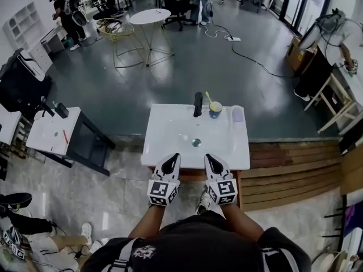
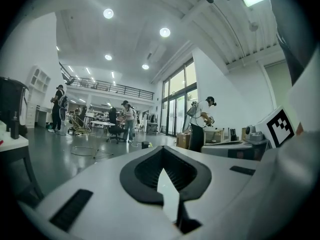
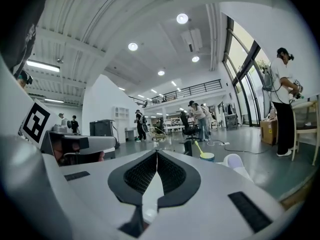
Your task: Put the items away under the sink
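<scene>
My left gripper (image 1: 174,157) has its jaws pressed together, tip to tip, with nothing between them; its own camera (image 2: 161,149) shows the black pads meeting at the point. The right gripper (image 1: 209,157) is the same, its jaws pressed together on nothing (image 3: 156,152). Both sit side by side, close but apart, at the near edge of the white sink (image 1: 170,146) and point across it roughly level. Each carries a cube of black-and-white square markers, the only printing I can make out on them.

The things to put away stand along the sink's far edge, well apart from both grippers. A blue cup (image 1: 215,111) holding a yellow-handled brush (image 1: 209,99) is just right of the black faucet (image 1: 197,103). A pale tumbler (image 1: 237,114) stands in the far right corner. From the right gripper I see the same row: faucet (image 3: 188,146), cup (image 3: 207,157) and tumbler (image 3: 233,160). The drain (image 1: 196,142) lies in the middle of the basin.

To the right of the sink runs a wooden slatted step (image 1: 295,174); to the left stands a white side table (image 1: 51,135). A white print on my dark shirt (image 1: 144,253) is too small to read.
</scene>
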